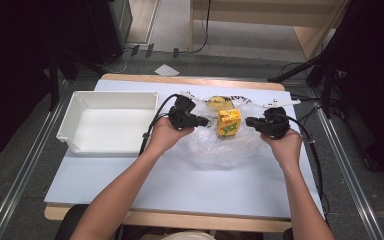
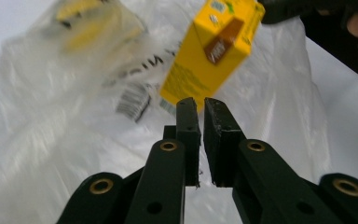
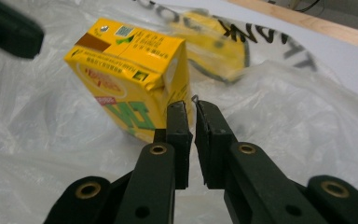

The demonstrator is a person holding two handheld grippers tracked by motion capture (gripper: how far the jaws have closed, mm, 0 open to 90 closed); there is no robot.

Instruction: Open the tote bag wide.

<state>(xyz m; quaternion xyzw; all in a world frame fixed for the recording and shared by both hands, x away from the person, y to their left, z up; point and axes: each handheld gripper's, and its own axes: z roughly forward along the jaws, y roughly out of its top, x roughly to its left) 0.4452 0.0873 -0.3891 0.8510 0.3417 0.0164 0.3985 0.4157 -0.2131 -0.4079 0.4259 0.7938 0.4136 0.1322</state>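
A yellow carton [image 1: 228, 122] stands upright on a clear plastic bag [image 1: 220, 147] spread over the table [image 1: 180, 180], a little past the table's centre toward 12 o'clock. The left gripper [image 1: 204, 121] sits just at the carton's 9 o'clock and the right gripper [image 1: 249, 121] just at its 3 o'clock, both pointing inward at it. In the left gripper view the jaws are nearly pressed together, with only a thin slit between them and nothing visibly caught; the carton [image 2: 213, 51] rises just beyond their tips, tilted in that view, with the bag [image 2: 65, 135] beneath. In the right gripper view the jaws are likewise almost closed, a narrow gap left, their tips at the carton's [image 3: 130, 77] near lower corner; whether they pinch the bag [image 3: 284, 112] film there cannot be told. A second yellow item [image 1: 219, 104] lies inside the bag at the carton's 11 o'clock. A white bin [image 1: 80, 107] sits at the table's 9 o'clock.
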